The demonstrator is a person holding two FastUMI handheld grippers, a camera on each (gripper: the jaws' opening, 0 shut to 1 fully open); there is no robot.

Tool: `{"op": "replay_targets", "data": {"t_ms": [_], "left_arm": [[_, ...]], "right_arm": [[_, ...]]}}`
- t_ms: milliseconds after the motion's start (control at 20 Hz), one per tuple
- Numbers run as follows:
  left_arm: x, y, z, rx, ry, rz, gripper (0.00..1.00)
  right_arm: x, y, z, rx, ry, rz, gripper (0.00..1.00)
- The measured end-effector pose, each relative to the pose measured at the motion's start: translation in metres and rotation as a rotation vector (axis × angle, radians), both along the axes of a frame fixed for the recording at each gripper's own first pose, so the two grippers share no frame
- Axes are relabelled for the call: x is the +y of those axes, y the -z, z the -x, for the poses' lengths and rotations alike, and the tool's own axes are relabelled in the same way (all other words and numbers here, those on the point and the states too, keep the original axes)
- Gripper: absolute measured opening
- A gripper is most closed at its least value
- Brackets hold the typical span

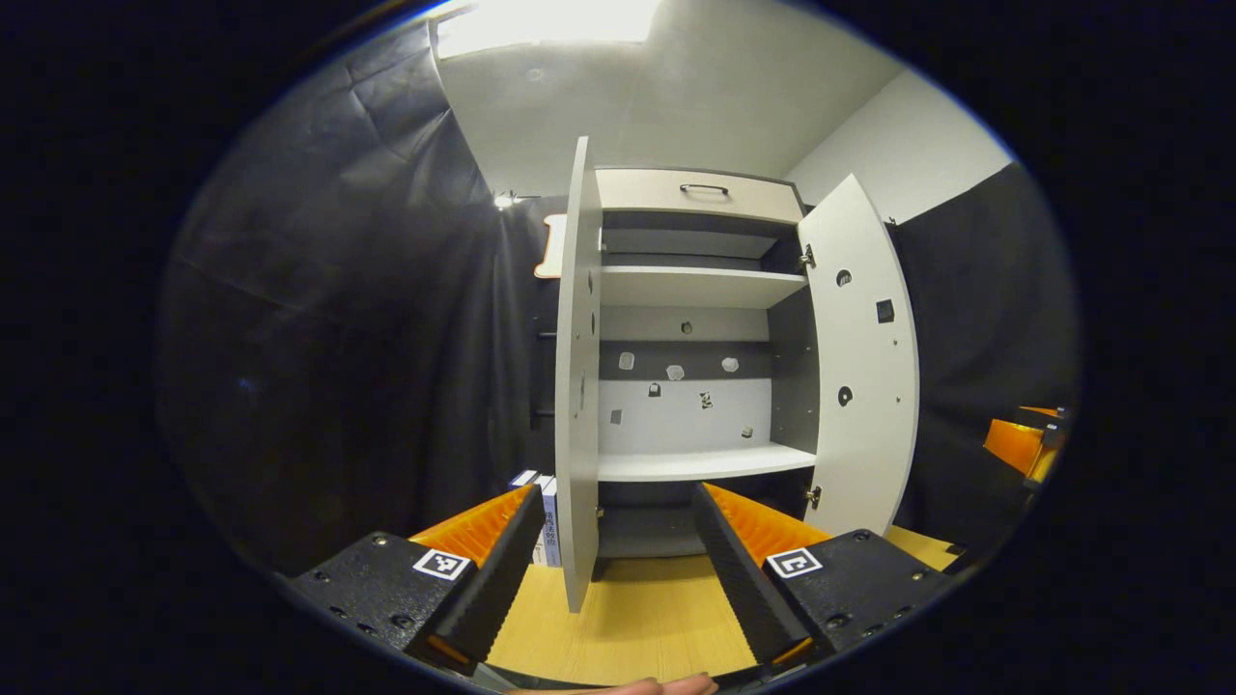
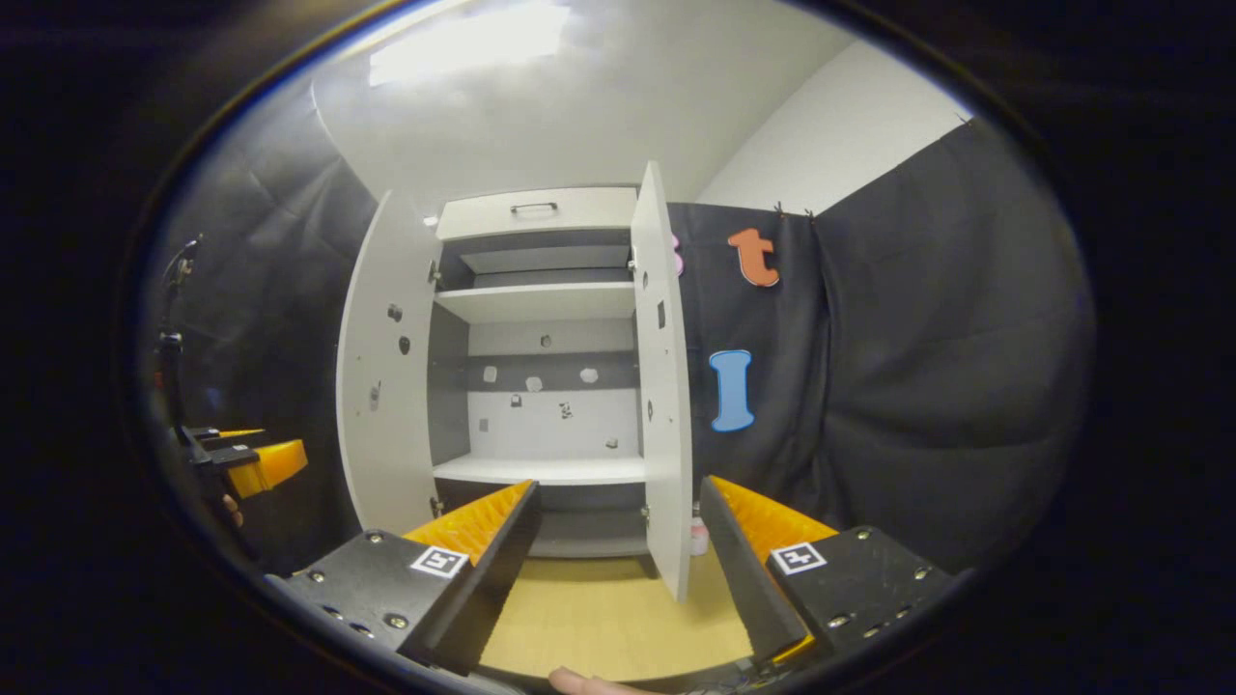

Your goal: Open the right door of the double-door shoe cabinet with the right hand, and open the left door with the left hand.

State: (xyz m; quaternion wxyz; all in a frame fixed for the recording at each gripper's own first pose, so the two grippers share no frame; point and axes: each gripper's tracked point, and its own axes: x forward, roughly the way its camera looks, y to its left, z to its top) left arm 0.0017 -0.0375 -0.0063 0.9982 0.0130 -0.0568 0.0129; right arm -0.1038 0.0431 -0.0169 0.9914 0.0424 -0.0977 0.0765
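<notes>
Left gripper view, shoe cabinet (image 1: 690,290), left door (image 1: 577,386), right door (image 1: 862,367), both swung open

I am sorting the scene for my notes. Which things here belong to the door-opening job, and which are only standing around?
Job:
- white left door, swung open
- white right door, swung open
- left claw, open
- right claw, open

Just standing around:
- white top drawer with dark handle
- white books beside the cabinet

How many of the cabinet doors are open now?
2. The left door is swung out, edge-on in the left gripper view. The right door is swung out too, edge-on in the right gripper view.
</notes>
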Motion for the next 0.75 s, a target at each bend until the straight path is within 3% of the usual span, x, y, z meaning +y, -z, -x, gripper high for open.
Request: {"op": "replay_targets", "data": {"t_ms": [450,750], "left_arm": [[-0.023,0.011,-0.001,0.022,0.076,0.006,0.96],[-0.020,0.011,0.002,0.011,0.066,-0.001,0.96]], "right_arm": [[-0.006,0.000,0.004,-0.005,-0.004,-0.006,0.97],[-0.004,-0.001,0.007,-0.020,-0.012,-0.002,0.97]]}}
